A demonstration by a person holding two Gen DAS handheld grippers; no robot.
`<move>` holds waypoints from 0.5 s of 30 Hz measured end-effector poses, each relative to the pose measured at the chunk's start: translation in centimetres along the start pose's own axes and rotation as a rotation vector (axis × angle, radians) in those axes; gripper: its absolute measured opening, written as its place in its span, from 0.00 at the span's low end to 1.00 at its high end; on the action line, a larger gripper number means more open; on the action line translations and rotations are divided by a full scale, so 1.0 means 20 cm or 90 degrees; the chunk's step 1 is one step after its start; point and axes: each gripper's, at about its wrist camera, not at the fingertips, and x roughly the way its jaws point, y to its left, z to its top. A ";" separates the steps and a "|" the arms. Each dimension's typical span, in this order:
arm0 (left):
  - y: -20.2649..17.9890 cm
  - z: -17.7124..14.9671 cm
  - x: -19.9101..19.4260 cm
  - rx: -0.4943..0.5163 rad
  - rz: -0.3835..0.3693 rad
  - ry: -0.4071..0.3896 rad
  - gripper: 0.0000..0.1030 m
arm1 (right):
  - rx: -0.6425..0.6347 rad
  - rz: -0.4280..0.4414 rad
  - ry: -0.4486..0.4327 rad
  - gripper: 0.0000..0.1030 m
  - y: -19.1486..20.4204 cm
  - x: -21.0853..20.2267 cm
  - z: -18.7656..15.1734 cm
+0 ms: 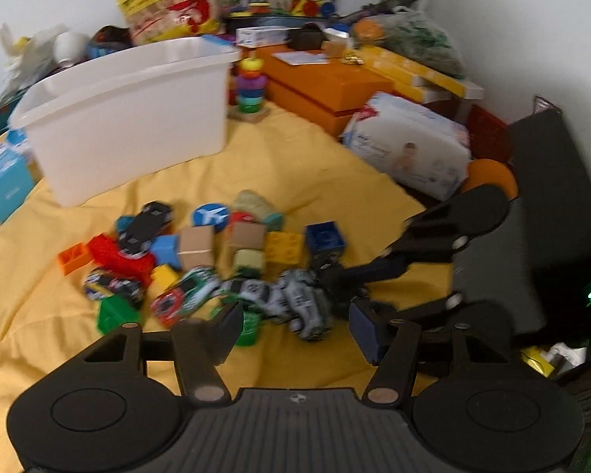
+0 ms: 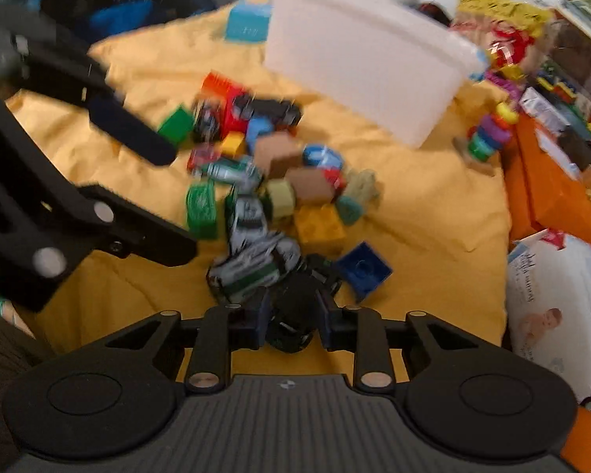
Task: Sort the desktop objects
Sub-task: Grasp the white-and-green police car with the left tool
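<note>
Pile: toy cars and building bricks lie heaped mid-frame in both views on the yellow cloth (image 1: 287,165), bunched close so each pick has to be worked out of its neighbours.
White bin (image 1: 130,114): upper left of the left wrist view, upper middle of the right wrist view, just beyond the pile; its open top and nearness make it the likely place for sorted pieces.
Right claw (image 2: 293,317): lower middle of its own view, narrow, its pads either side of a small black toy car (image 2: 295,315) at the near edge of the pile; motion blur hides whether the pads press, so I cannot tell if the car is gripped.
Why there: the black car sits at the pile's edge, with cloth bare on its near side, the easiest approach.
Left claw (image 1: 295,325): wide and empty at lower centre of its view, hanging over the near edge of the heap.
Camouflage cars (image 1: 291,299): grey-green and white, side by side just ahead of the left claw, touching each other.
Blue brick (image 2: 362,270): square, dark, studded, just right of the black car.
Surroundings: orange boxes (image 1: 327,82) and a wipes packet (image 1: 409,142) crowd the right side of the desk.
</note>
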 end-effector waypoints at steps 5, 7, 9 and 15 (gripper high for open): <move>-0.08 0.03 0.09 0.017 -0.001 0.009 0.62 | 0.002 -0.031 -0.008 0.18 -0.02 0.01 -0.09; -0.09 0.04 0.14 0.016 -0.002 0.023 0.62 | 0.028 -0.037 -0.005 0.16 -0.07 0.00 -0.13; -0.12 0.05 0.20 0.020 0.004 0.033 0.60 | 0.043 -0.029 -0.007 0.15 -0.12 -0.02 -0.15; -0.16 0.02 0.35 0.055 0.064 0.072 0.36 | 0.004 -0.018 -0.032 0.15 -0.15 -0.06 -0.19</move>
